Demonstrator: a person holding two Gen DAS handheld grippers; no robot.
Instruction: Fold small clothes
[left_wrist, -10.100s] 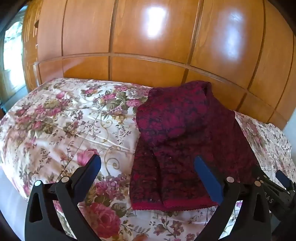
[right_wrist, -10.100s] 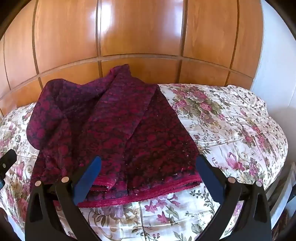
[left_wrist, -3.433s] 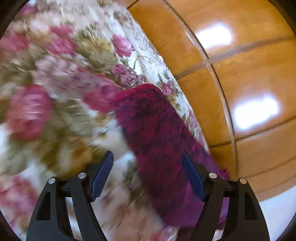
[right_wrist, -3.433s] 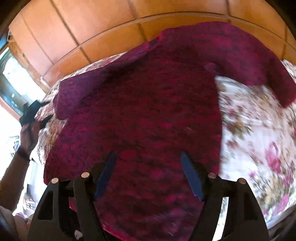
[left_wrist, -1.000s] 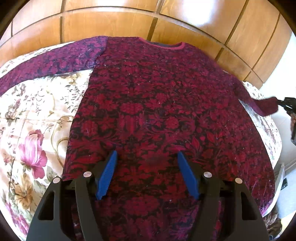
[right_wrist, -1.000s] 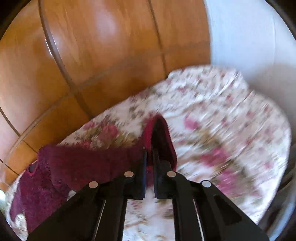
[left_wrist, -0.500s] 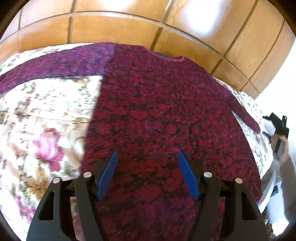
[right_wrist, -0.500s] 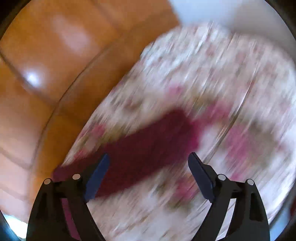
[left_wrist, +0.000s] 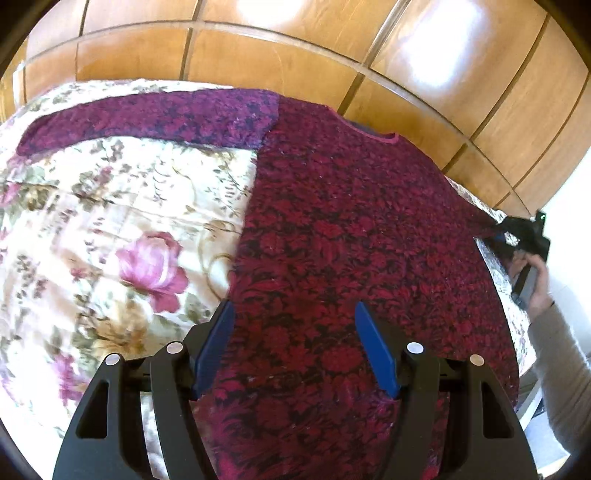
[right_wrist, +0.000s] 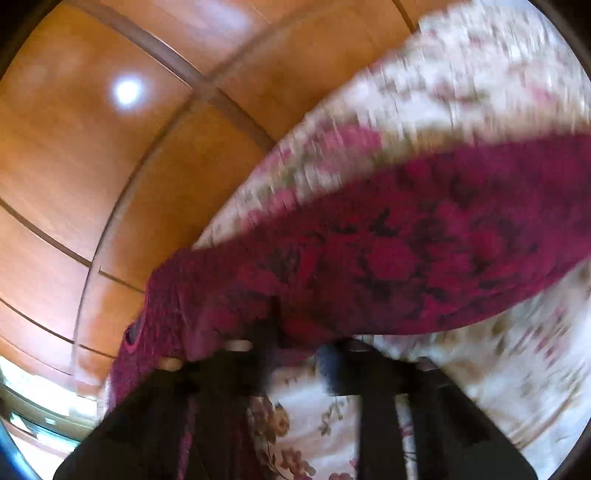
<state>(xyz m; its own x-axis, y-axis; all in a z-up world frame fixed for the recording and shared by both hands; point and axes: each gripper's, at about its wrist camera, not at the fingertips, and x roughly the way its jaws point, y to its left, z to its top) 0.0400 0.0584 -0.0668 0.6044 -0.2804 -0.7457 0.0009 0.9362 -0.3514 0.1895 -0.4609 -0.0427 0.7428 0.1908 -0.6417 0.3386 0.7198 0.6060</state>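
A dark red patterned sweater (left_wrist: 332, 240) lies spread flat on the floral bedspread (left_wrist: 110, 229), one sleeve (left_wrist: 147, 118) stretched to the left. My left gripper (left_wrist: 295, 347) is open and empty above the sweater's lower body. My right gripper (left_wrist: 517, 236) shows at the far right edge of the bed, at the end of the other sleeve. In the blurred right wrist view that sleeve (right_wrist: 406, 251) lies across the frame just beyond my right gripper (right_wrist: 295, 354), whose fingers are smeared by motion.
A wooden panelled wardrobe (left_wrist: 295, 48) stands right behind the bed. A white wall (left_wrist: 569, 229) is at the right. A bright window (right_wrist: 22, 391) shows at the lower left of the right wrist view.
The right gripper, shut on the sleeve cuff a second ago, opened, let it go and has swung closer over the sleeve. The left gripper shifted slightly left, still open.
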